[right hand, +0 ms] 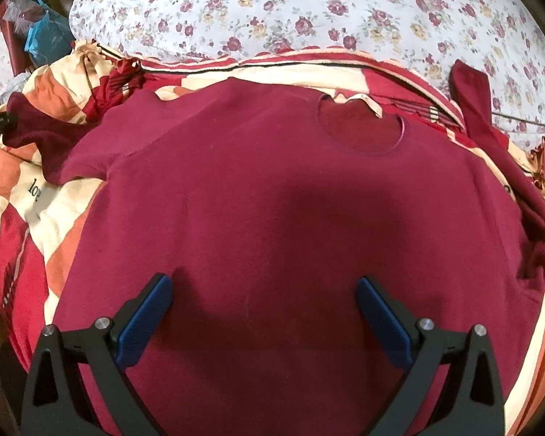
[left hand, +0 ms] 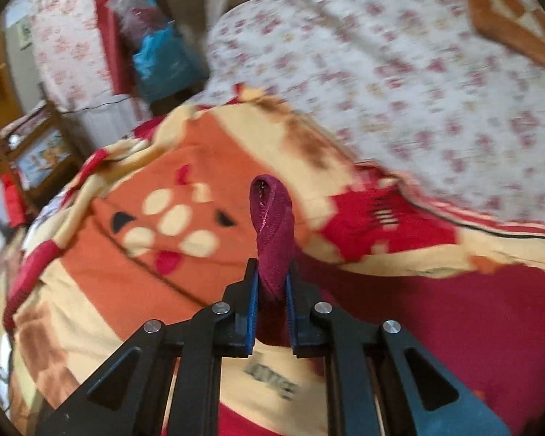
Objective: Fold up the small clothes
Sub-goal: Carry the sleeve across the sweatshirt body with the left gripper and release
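The left gripper (left hand: 271, 276) pinches the maroon T-shirt's sleeve (left hand: 272, 225); the right gripper (right hand: 265, 290) hovers wide open, empty. That shallow pinch could slip, so the sleeve fold might drop crooked onto the blanket (left hand: 101, 254).

Home bedroom, floral bedsheet (right hand: 309, 11), patterned fleece blanket (left hand: 101, 254), wooden side shelf (left hand: 43, 152), cluttered bags (left hand: 163, 58)

Shirt (right hand: 272, 200) lies flat on blanket (right hand: 25, 189); floral sheet (right hand: 290, 7) behind them
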